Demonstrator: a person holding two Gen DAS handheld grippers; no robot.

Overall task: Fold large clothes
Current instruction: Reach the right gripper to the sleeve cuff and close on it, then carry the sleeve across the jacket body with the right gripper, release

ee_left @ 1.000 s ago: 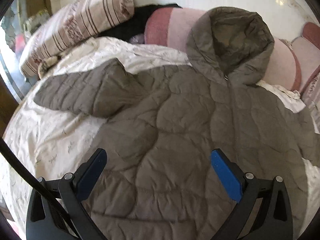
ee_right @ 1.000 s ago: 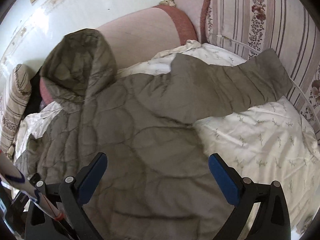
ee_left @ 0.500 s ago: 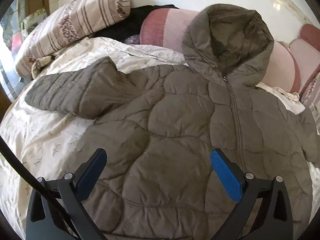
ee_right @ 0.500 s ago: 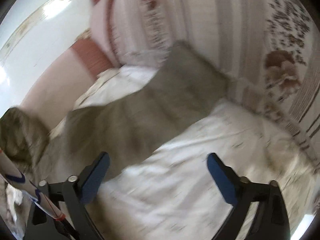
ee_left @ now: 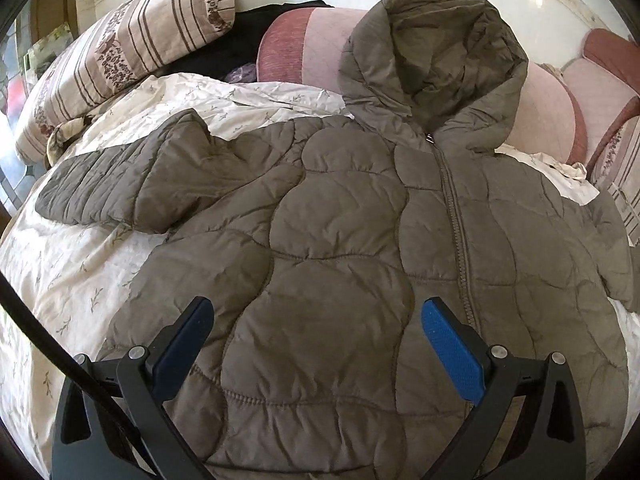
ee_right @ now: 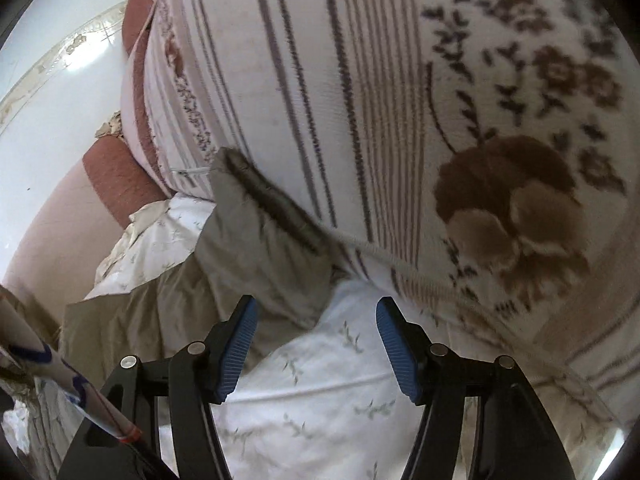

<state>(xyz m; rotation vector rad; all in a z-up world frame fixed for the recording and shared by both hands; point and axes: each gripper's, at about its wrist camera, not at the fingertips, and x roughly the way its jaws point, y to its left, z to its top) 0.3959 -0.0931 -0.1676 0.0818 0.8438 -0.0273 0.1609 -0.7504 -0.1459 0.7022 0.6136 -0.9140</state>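
- Swinging away from the jacket's body since the earlier frame, the right gripper (ee_right: 316, 340) now sits at the cuff end of the jacket's sleeve (ee_right: 260, 264), close against a striped, flowered cushion (ee_right: 400, 120); the left wrist view has changed little, only drawing a bit closer to the cloth.
- Its jaws have just been closing and stand at a middling gap; the sleeve's edge lies between the tips, but the pads do not press on it.
- Left gripper (ee_left: 316, 344) hovers over the lower front of the jacket (ee_left: 340, 240), jaws spread wide, nothing between them.
- Jacket lies front up and zipped on the white printed bedsheet (ee_left: 60, 280), its long axis running from the hem near the left gripper up to the hood (ee_left: 432, 60), which leans on a pink bolster (ee_left: 312, 48).
- One sleeve (ee_left: 120, 184) stretches out sideways toward picture-left, below a striped pillow (ee_left: 132, 44).
- Only the left wrist view shows the whole garment, hood and zip; only the right wrist view shows the far cuff against the cushion.
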